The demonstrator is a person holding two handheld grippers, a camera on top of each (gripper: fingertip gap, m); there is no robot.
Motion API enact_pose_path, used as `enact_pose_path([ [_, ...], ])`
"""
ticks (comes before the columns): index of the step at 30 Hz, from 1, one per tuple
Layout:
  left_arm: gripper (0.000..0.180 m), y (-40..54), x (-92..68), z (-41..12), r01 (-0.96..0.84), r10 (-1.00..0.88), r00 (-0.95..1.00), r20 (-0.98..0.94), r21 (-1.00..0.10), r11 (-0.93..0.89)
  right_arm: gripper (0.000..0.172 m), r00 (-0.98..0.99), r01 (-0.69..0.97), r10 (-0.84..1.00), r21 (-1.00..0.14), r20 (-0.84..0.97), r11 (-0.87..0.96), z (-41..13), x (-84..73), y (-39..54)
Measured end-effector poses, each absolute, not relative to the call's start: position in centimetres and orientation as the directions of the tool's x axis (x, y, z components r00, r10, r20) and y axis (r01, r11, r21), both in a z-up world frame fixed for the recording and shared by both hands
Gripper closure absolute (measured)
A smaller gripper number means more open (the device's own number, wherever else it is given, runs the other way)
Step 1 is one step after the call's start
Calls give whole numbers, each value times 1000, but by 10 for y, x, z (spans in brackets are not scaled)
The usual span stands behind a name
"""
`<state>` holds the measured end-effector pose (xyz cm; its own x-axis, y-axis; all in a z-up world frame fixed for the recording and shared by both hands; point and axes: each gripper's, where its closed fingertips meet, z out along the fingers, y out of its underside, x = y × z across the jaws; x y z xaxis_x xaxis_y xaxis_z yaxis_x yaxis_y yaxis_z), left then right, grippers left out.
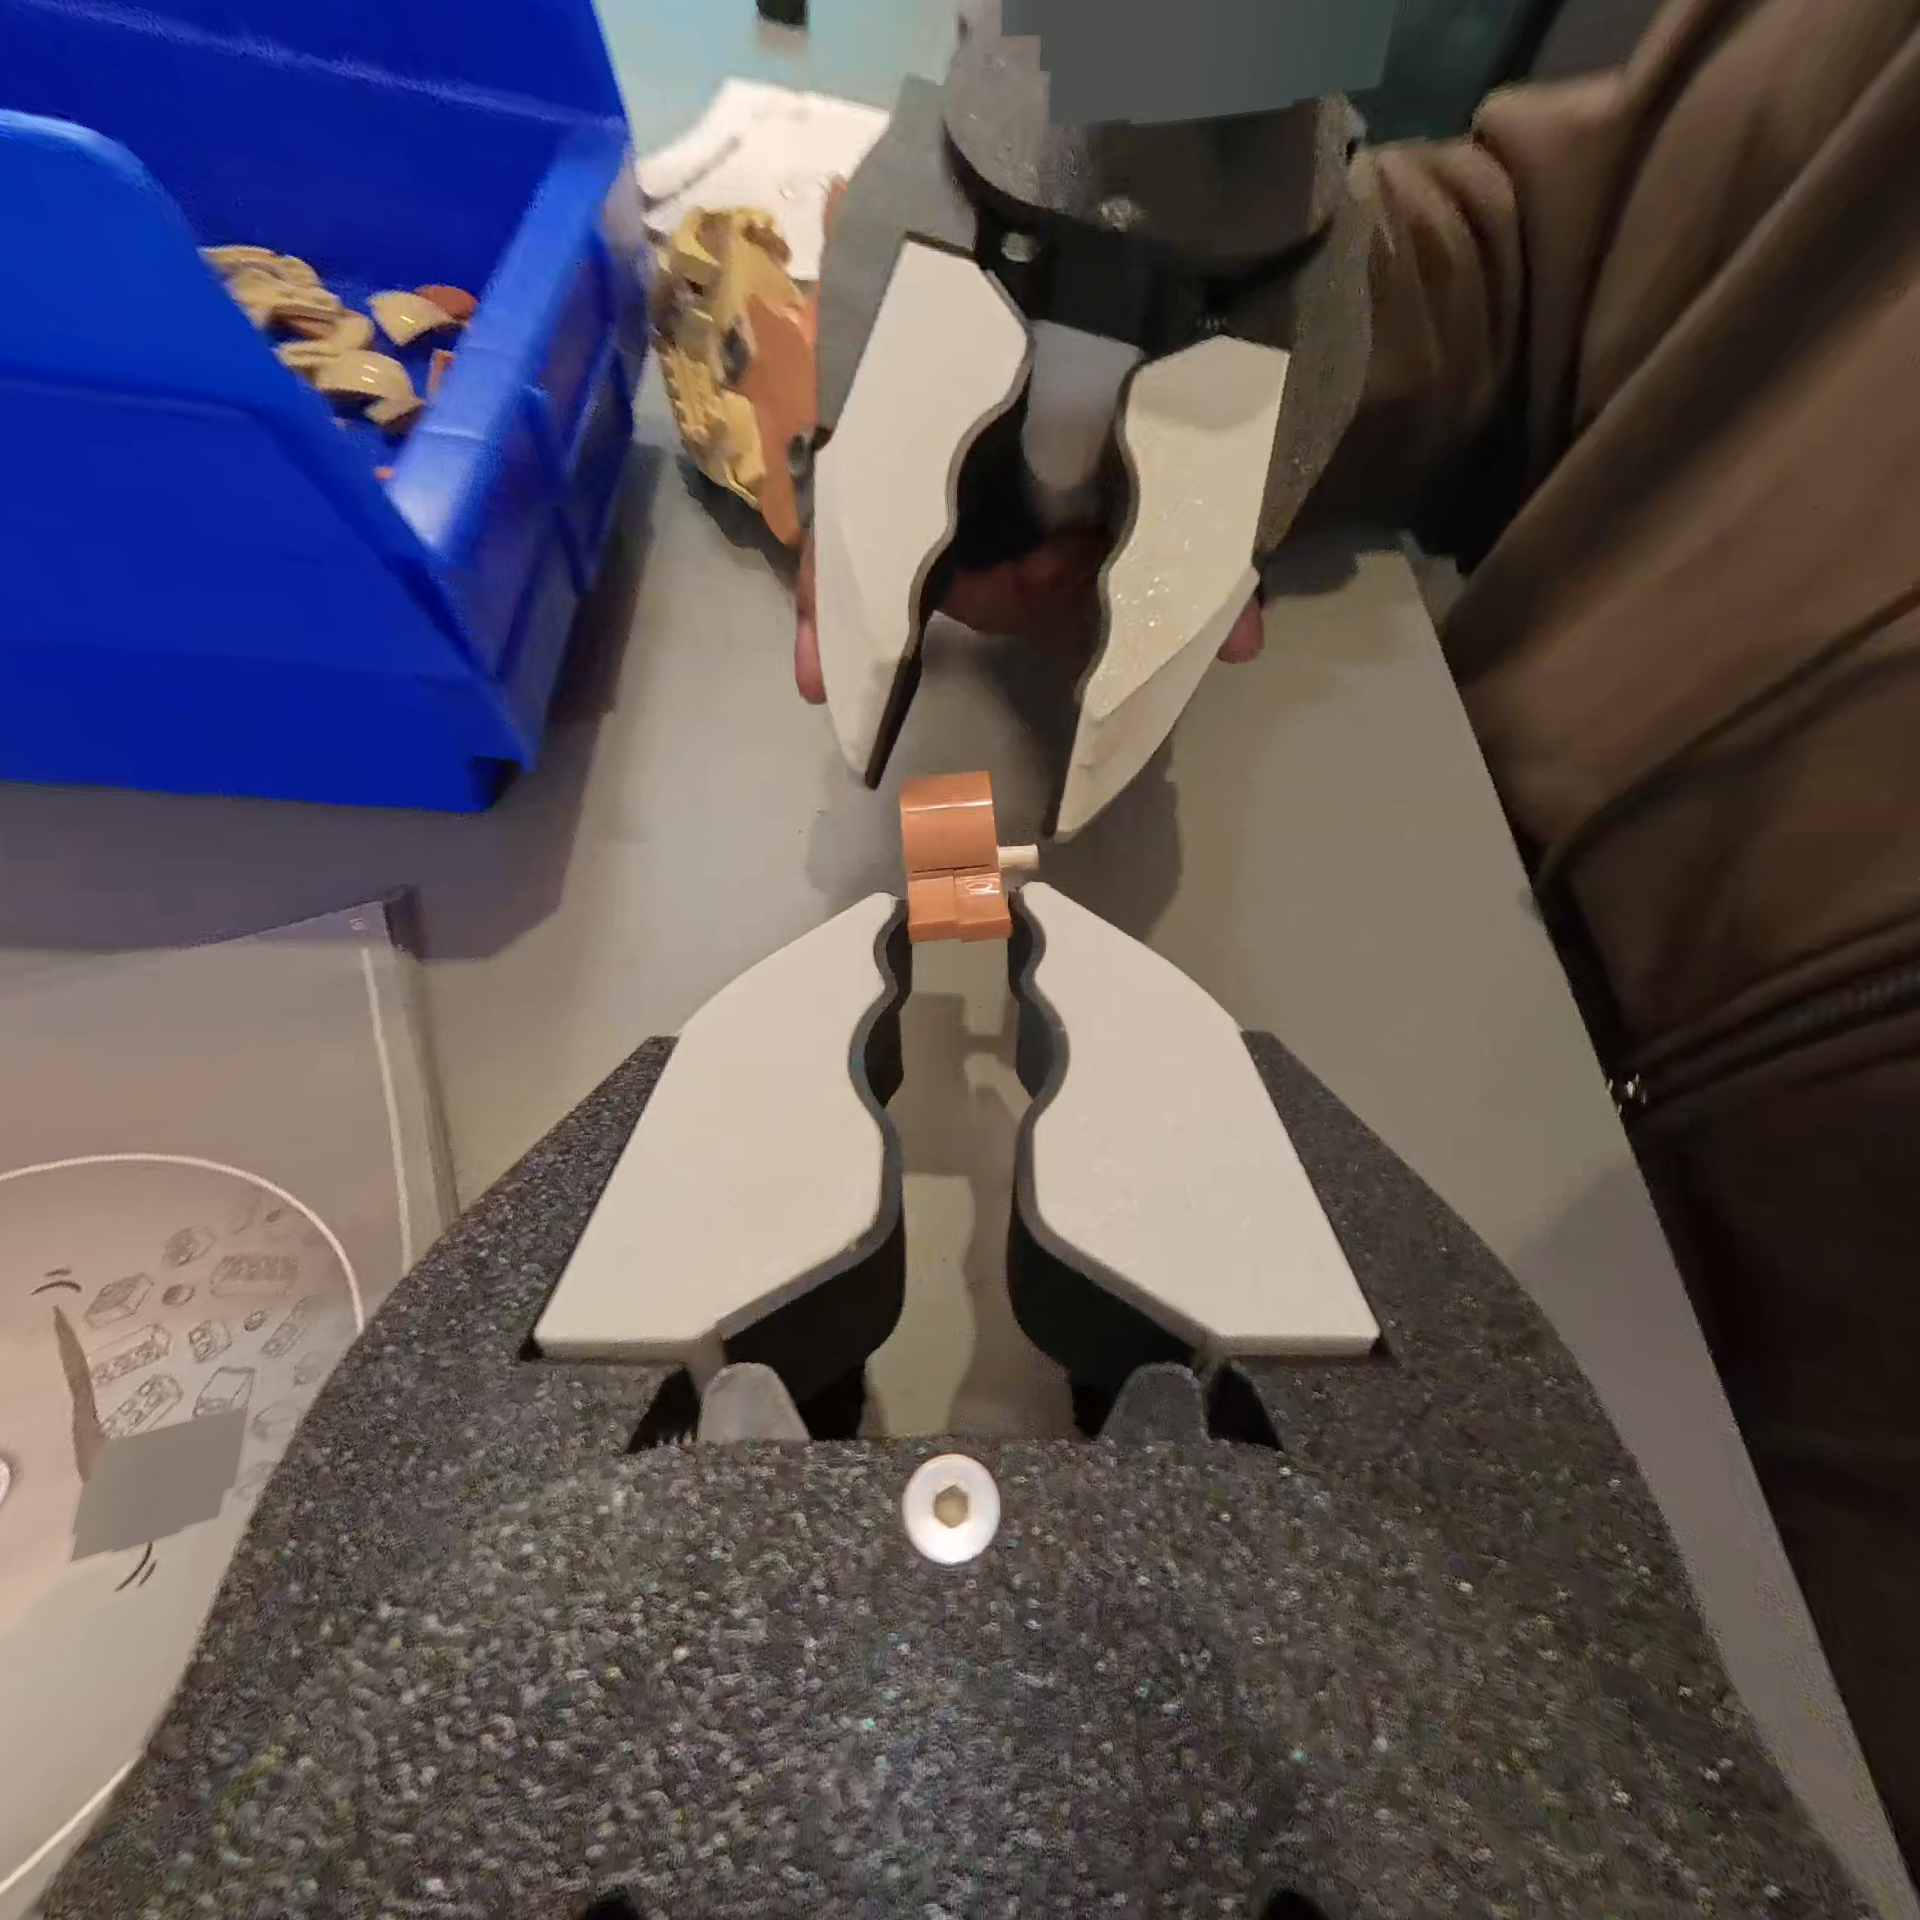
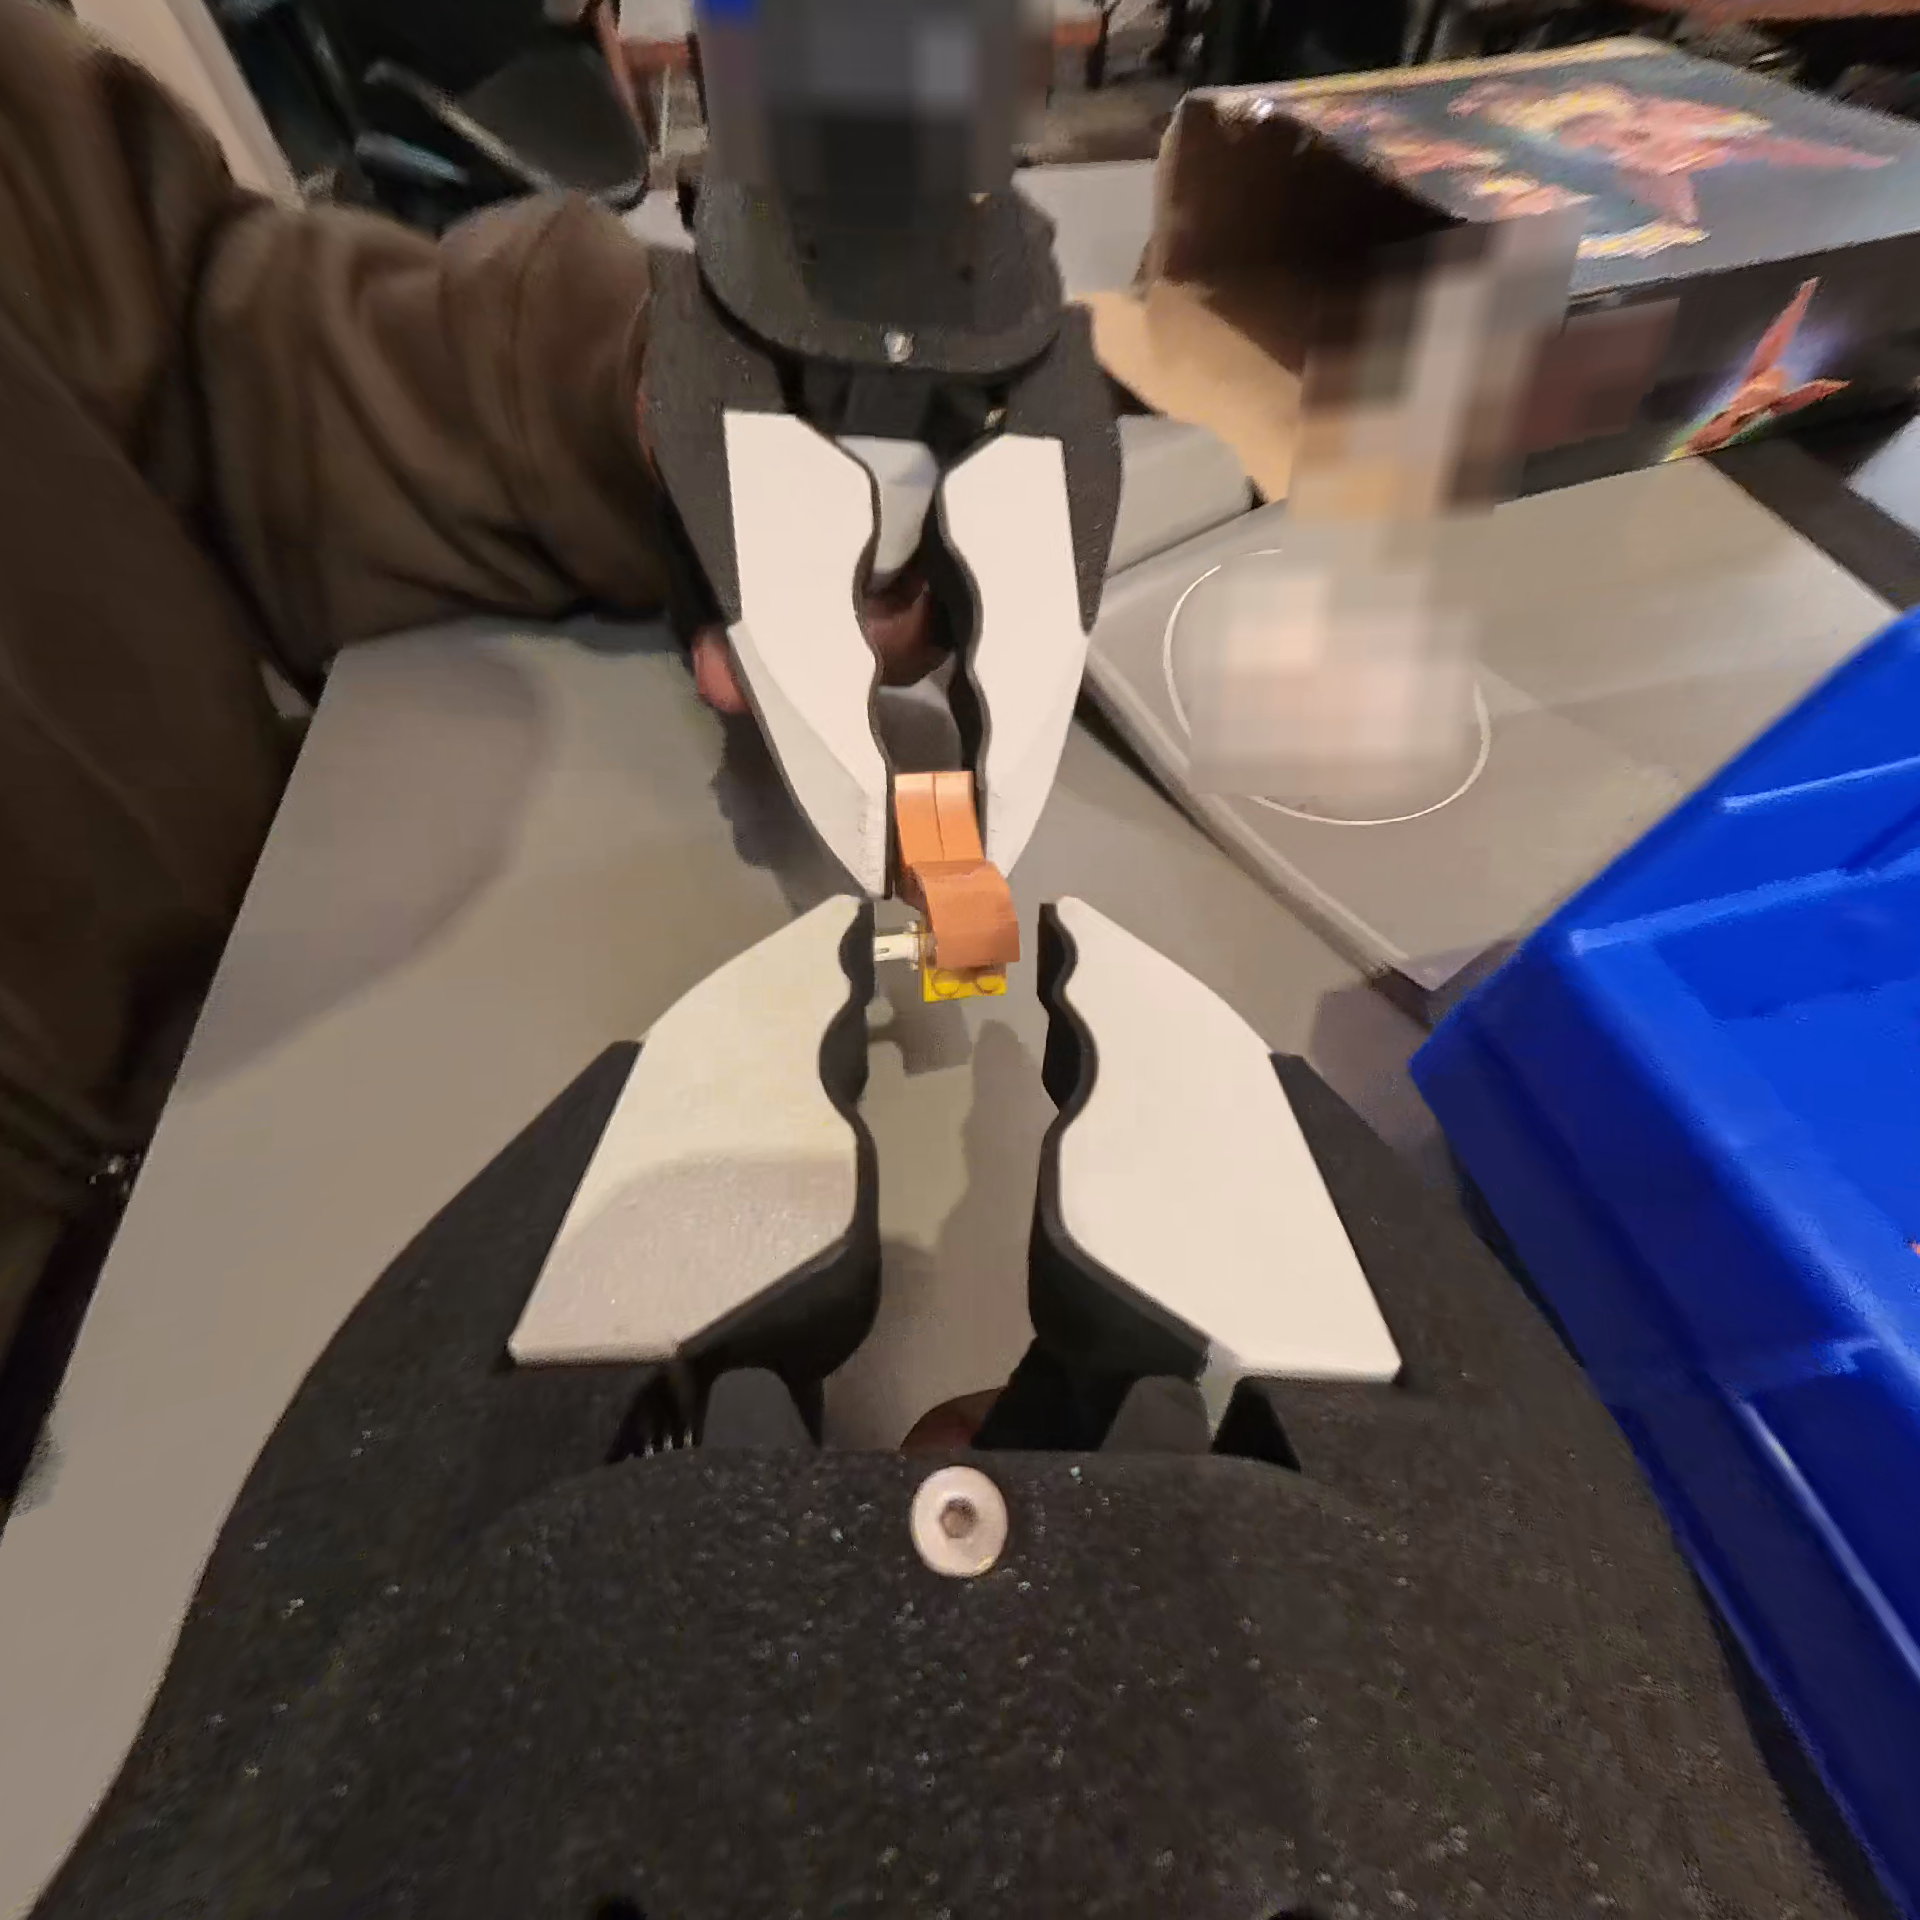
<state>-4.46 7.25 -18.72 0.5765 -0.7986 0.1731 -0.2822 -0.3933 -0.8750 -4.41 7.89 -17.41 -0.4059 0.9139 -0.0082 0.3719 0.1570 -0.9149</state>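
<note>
In the left wrist view, the left gripper [image 1: 958, 902] reaches up from the bottom of the frame, its grey fingers narrowly parted and clamped on the near end of a small orange-brown plastic brick assembly [image 1: 951, 862] at centre, above the grey tabletop [image 1: 644, 810]. The right gripper [image 1: 966, 805] points down from the upper centre, jaws spread wide with nothing between them, one tip just beside the assembly's pale peg [image 1: 1020, 854]; a brown sleeve [image 1: 1662, 520] fills the right side. A blue plastic bin [image 1: 260, 499] of tan pieces sits upper left, blurred. In the right wrist view the sides swap: the right gripper [image 2: 951, 914] is open astride the assembly [image 2: 961, 904], pads apart from it. Only here a yellow brick [image 2: 966, 982] underneath shows, and a dark printed cardboard box [image 2: 1558, 156] at upper right.
</note>
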Motion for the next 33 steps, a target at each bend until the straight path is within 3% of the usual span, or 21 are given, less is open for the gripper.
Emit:
enact_pose_path([
  [4,163,66,-39,-190,-327,-830,539,145,-872,-365,153,-430,402,903,-898,-14,178,-182,-42,71],
  [14,160,74,-41,-177,-235,-810,569,142,-916,-326,154,-400,311,916,-944,-25,110,-166,-47,75],
  [33,163,66,-28,-170,-197,-858,485,172,-934,-298,155,-450,371,881,-928,-147,35,-162,-34,66],
])
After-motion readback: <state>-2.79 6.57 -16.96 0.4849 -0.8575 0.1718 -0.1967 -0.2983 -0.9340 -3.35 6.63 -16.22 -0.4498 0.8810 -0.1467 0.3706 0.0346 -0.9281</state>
